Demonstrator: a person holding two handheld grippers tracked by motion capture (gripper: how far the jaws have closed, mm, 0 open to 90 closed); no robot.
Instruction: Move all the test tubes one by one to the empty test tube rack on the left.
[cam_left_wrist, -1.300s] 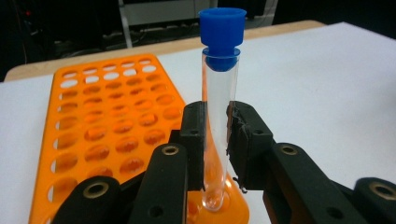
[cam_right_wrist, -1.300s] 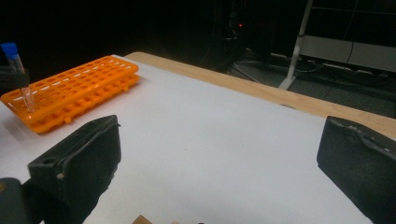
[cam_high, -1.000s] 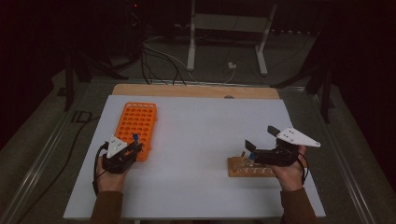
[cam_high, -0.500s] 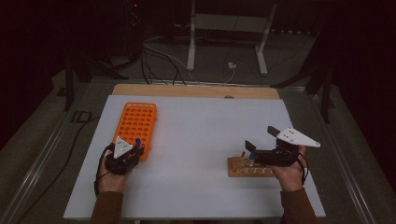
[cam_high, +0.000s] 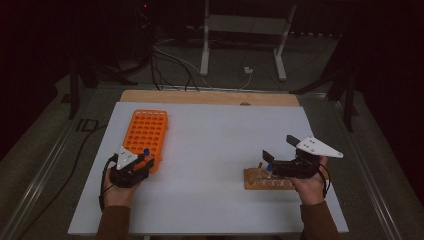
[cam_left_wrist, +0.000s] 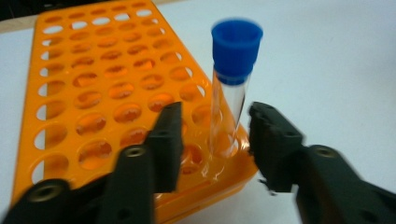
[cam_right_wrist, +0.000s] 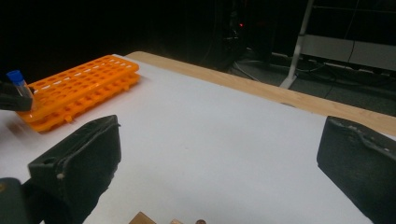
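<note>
our left tool (cam_left_wrist: 212, 140) has just been opening, released around the blue-capped tube (cam_left_wrist: 231, 93) leaning in the orange rack (cam_left_wrist: 93, 93); a careless pullback could topple it; right tool (cam_right_wrist: 219, 154) open

Dim room, dark surroundings, soft blur in close views

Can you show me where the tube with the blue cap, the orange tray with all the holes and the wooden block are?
Clear tube with blue cap (cam_left_wrist: 236, 49), left gripper view, on the cap.
Orange plastic rack of holes (cam_high: 146, 131), high view, on its top face.
Small wooden block (cam_high: 267, 183), high view, on its top.
</note>
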